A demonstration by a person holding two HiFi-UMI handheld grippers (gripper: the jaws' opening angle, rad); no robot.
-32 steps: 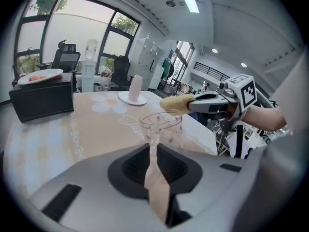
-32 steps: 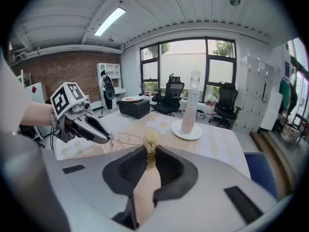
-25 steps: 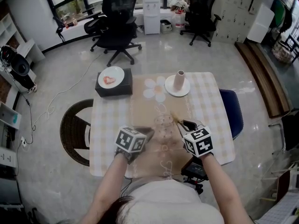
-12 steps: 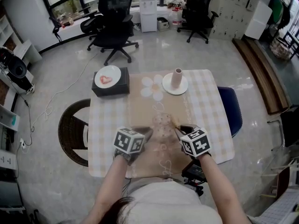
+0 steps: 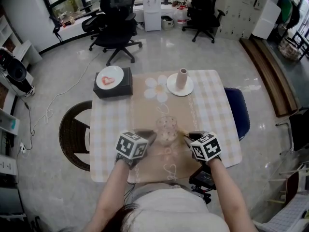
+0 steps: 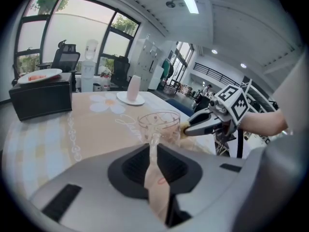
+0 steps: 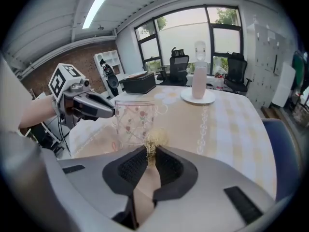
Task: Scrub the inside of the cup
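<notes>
A clear glass cup (image 5: 166, 128) printed with small red flowers stands on the tan runner of the checked table (image 5: 212, 111). From the left, my left gripper (image 5: 150, 136) is shut on the cup's clear handle (image 6: 154, 141). In the left gripper view the cup (image 6: 160, 124) stands just beyond the jaws. My right gripper (image 5: 186, 138) is shut on a yellowish fibrous scrubber (image 7: 154, 140) and sits to the cup's right, level with it. The scrubber's tuft (image 6: 184, 126) lies outside the cup, close by its right wall. The right gripper view shows the cup (image 7: 134, 122) just ahead.
At the back left stands a black box with a white plate (image 5: 111, 81) on it. A pale vase on a white saucer (image 5: 180, 85) is at the back middle. A wicker chair (image 5: 72, 134) is at the table's left and a blue chair (image 5: 239, 114) at its right.
My right gripper has come down and drawn back toward me with the scrubber, from near the cup's rim to beside its wall. The left gripper and cup have kept still.
</notes>
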